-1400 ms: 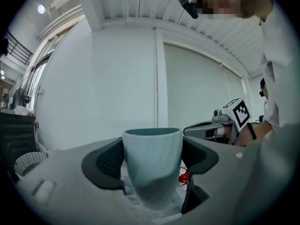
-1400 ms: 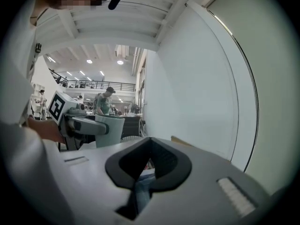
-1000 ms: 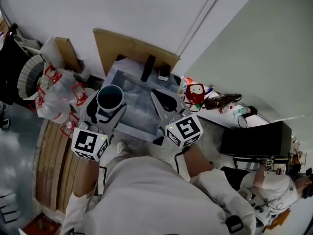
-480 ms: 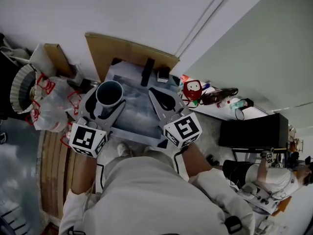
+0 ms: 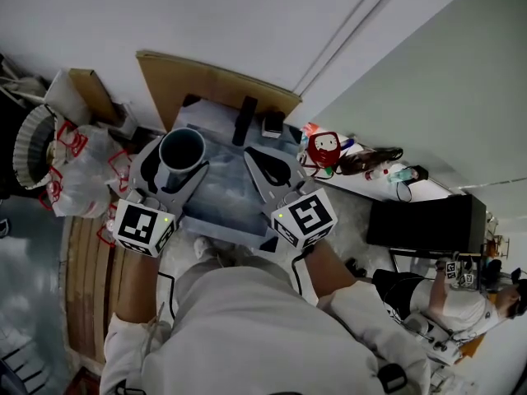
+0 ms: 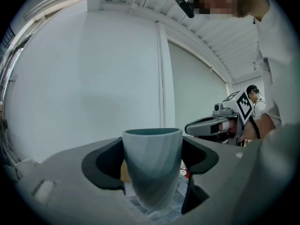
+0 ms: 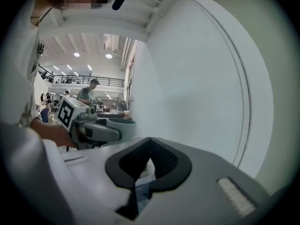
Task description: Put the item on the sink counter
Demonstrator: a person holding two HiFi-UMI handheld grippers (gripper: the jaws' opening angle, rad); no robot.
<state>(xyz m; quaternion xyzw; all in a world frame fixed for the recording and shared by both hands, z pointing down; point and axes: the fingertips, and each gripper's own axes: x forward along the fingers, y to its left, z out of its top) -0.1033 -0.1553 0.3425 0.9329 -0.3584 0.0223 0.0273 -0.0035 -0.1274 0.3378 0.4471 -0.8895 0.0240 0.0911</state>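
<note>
Both grippers hovered over the grey steel sink point(image 5: 226, 192) — the left gripper point(image 5: 181, 161) clamped on an upright grey-blue tapered cup point(image 6: 152, 165), the right gripper point(image 7: 142, 170) with its jaws together, empty. Carrying step, by my judgement; next, the cup needed lowering onto the counter and releasing.

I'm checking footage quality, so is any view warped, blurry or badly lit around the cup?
Head view: wide-angle, evenly lit, cup sharp. Left gripper view: fisheye with a dark round border, cup crisp, no glare. Right gripper view: same dark border, bright ceiling lights far behind.
</note>
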